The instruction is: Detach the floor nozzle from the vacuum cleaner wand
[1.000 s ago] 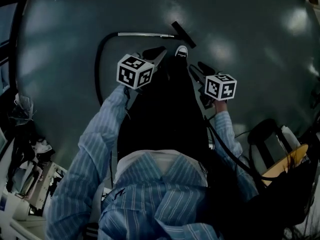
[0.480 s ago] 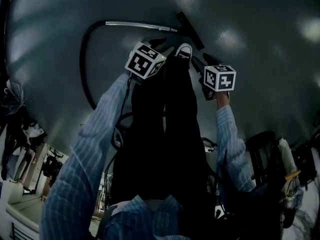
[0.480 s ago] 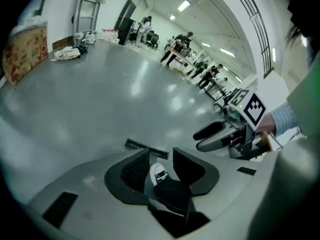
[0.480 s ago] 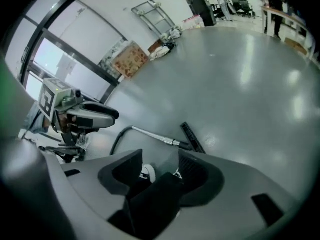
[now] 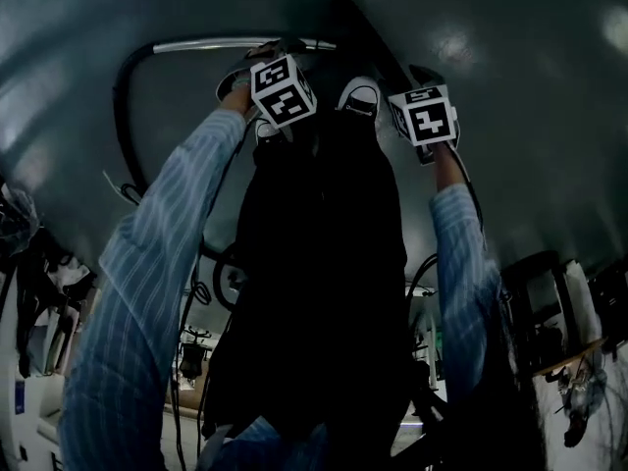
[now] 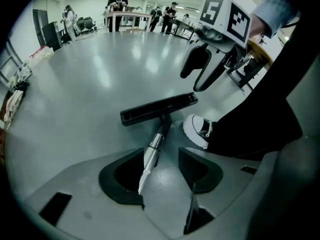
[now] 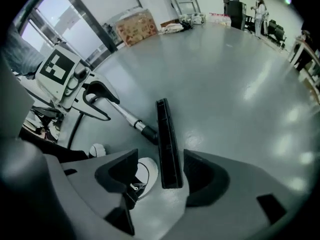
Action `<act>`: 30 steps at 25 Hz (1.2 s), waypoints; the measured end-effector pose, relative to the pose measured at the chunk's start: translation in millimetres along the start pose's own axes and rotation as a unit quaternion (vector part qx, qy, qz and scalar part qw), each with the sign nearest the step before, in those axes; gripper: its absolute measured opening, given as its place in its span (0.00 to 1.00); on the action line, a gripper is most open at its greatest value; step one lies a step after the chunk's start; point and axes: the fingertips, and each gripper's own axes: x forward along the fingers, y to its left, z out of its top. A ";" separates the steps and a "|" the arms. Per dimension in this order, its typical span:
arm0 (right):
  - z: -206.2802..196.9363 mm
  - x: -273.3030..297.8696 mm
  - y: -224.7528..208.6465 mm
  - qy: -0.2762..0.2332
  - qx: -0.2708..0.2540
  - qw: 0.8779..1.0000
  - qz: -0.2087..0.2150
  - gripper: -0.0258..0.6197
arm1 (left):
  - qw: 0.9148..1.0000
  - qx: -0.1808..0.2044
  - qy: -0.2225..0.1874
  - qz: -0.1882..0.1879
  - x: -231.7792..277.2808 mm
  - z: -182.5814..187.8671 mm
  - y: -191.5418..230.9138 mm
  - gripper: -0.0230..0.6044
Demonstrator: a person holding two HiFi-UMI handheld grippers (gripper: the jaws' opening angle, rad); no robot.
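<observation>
Head camera: looking steeply down past my chest and legs to the floor (image 5: pixel 530 116), from well above.
Left gripper camera: riding my left gripper (image 6: pixel 161 159), looking low along its opening jaws, the wand (image 6: pixel 151 154) showing between them.
Right gripper camera: riding my right gripper (image 7: pixel 160 161), jaws opening, the floor nozzle (image 7: pixel 167 134) showing between.
Both gripper cameras are sharing wand, floor nozzle and my shoe (image 6: pixel 197 130).

Shiny grey floor (image 6: pixel 90 74) w/ nozzle (image 6: pixel 157 109), wand (image 6: pixel 151 153), shoe (image 6: pixel 197 130).
</observation>
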 end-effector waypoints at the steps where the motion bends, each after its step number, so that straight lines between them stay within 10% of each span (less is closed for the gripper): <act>1: -6.7 12.0 -4.4 0.007 -0.004 1.000 -0.002 0.45 | 1.000 0.003 0.007 0.001 15.2 -4.6 4.7 0.34; 10: -33.6 80.5 -14.7 0.051 -0.046 0.998 -0.016 0.45 | 0.993 0.097 0.059 0.019 97.6 -28.8 14.3 0.34; 30: -43.4 84.8 -35.2 0.081 -0.086 0.989 -0.094 0.39 | 0.992 0.054 0.110 0.030 113.7 -25.6 28.2 0.35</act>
